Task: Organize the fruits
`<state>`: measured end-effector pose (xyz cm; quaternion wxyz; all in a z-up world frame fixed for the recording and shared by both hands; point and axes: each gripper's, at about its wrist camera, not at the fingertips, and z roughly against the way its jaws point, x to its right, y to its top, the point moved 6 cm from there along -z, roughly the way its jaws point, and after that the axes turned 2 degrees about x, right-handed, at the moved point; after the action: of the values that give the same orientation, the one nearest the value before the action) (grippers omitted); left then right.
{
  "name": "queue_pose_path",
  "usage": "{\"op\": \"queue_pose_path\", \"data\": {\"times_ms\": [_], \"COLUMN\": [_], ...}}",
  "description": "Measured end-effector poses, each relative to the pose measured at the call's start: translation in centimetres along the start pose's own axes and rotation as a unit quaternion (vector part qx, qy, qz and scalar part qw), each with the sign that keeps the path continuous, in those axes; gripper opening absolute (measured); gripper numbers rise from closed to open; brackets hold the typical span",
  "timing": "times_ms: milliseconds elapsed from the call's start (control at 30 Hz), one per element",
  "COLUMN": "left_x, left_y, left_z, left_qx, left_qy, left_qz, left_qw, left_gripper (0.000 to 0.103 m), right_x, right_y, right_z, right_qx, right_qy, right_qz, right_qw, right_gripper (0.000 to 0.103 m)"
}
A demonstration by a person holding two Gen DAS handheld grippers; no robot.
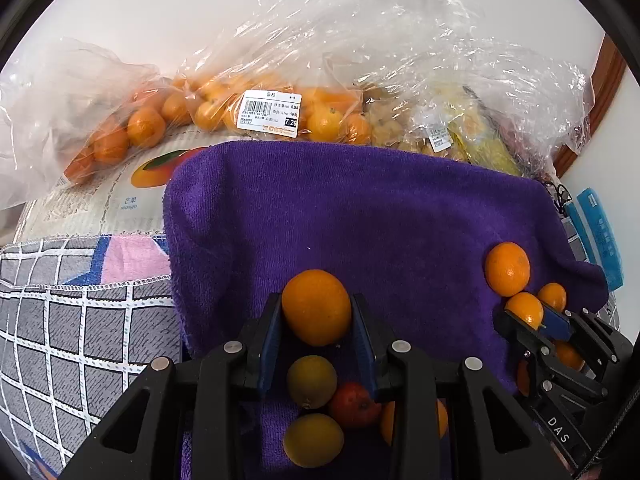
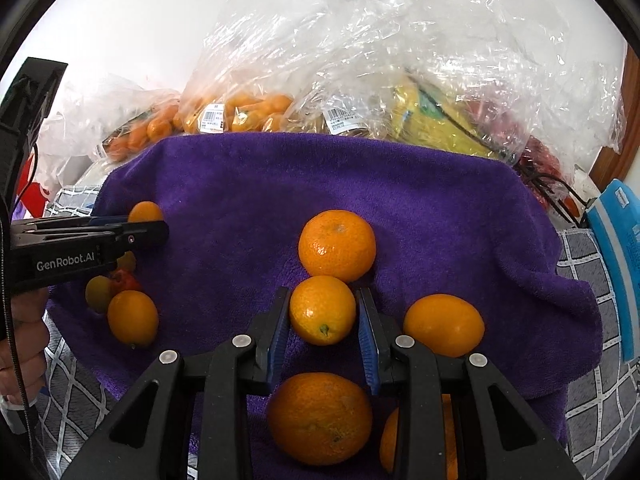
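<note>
White price sticker [image 1: 271,114] on a bag of oranges [image 1: 280,96] – price box reads "7.26". Left gripper [image 2: 148,232] body: "GenRobot.AI". Right gripper [image 1: 540,322] body: "DAS". Newspaper [image 1: 120,196]: "mango", apparently, in tiny print.

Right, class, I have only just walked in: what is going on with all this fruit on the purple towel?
A person is sorting citrus fruit on a purple towel with a handheld gripper in each hand. The left gripper is shut on an orange fruit, with a small cluster of yellow and red fruit just below it. The right gripper is shut on a small orange fruit among a second group of oranges. Bags of fruit lie behind the towel.
</note>
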<state>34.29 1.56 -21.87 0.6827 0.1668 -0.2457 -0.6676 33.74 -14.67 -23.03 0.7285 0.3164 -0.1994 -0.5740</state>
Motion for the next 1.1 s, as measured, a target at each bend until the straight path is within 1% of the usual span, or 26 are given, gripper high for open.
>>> {"op": "queue_pose_path", "data": {"times_ms": [100, 167, 200, 300, 333, 367, 500, 567, 633, 800, 867, 933, 1100], "left_x": [0.0, 0.0, 0.0, -0.1, 0.0, 0.1, 0.7, 0.9, 1.3, 2.7, 3.1, 3.6, 4.2], "left_y": [-0.1, -0.1, -0.1, 0.2, 0.2, 0.3, 0.1, -0.4, -1.1, -3.1, -3.8, -4.6, -6.4], "left_z": [0.0, 0.1, 0.2, 1.4, 2.1, 2.6, 6.3, 8.3, 10.5, 15.3, 16.8, 18.3, 20.9], "left_qx": [-0.001, -0.005, -0.005, 0.004, 0.01, 0.014, 0.047, 0.062, 0.076, 0.106, 0.118, 0.131, 0.156], "left_qy": [0.001, 0.0, 0.002, 0.011, 0.01, 0.01, 0.015, 0.015, 0.015, 0.011, 0.011, 0.009, 0.016], "left_qz": [0.001, 0.006, 0.007, 0.009, 0.009, 0.009, 0.005, 0.005, 0.005, 0.001, 0.003, 0.004, -0.002], "left_qw": [1.0, 1.0, 1.0, 0.9999, 0.9999, 0.9998, 0.9988, 0.9979, 0.997, 0.9943, 0.9929, 0.9914, 0.9877], "left_gripper": [0.032, 0.032, 0.033, 0.04, 0.043, 0.048, 0.054, 0.058, 0.06, 0.072, 0.077, 0.081, 0.085], "right_x": [0.1, 0.1, 0.2, 0.3, 0.4, 0.5, 0.9, 0.9, 0.8, 0.7, 0.7, 0.7, 0.5], "right_y": [0.0, 0.0, 0.1, 0.5, 0.6, 0.9, 1.4, 1.4, 1.3, 0.4, -0.1, -0.7, -1.8], "right_z": [0.1, 0.2, 0.4, 1.5, 2.0, 2.9, 6.4, 8.4, 10.9, 16.2, 18.1, 19.7, 22.4], "right_qx": [0.0, 0.0, 0.0, 0.012, 0.017, 0.024, 0.05, 0.061, 0.072, 0.097, 0.101, 0.105, 0.108], "right_qy": [0.001, 0.002, 0.0, -0.001, -0.002, -0.006, -0.018, -0.025, -0.036, -0.048, -0.055, -0.062, -0.072], "right_qz": [-0.001, -0.003, -0.003, -0.006, -0.007, -0.008, -0.024, -0.031, -0.035, -0.048, -0.051, -0.057, -0.053], "right_qw": [1.0, 1.0, 1.0, 1.0, 1.0, 1.0, 0.998, 0.997, 0.996, 0.993, 0.992, 0.991, 0.99], "right_gripper": [0.032, 0.034, 0.039, 0.049, 0.05, 0.052, 0.059, 0.06, 0.063, 0.074, 0.075, 0.075, 0.076]}}
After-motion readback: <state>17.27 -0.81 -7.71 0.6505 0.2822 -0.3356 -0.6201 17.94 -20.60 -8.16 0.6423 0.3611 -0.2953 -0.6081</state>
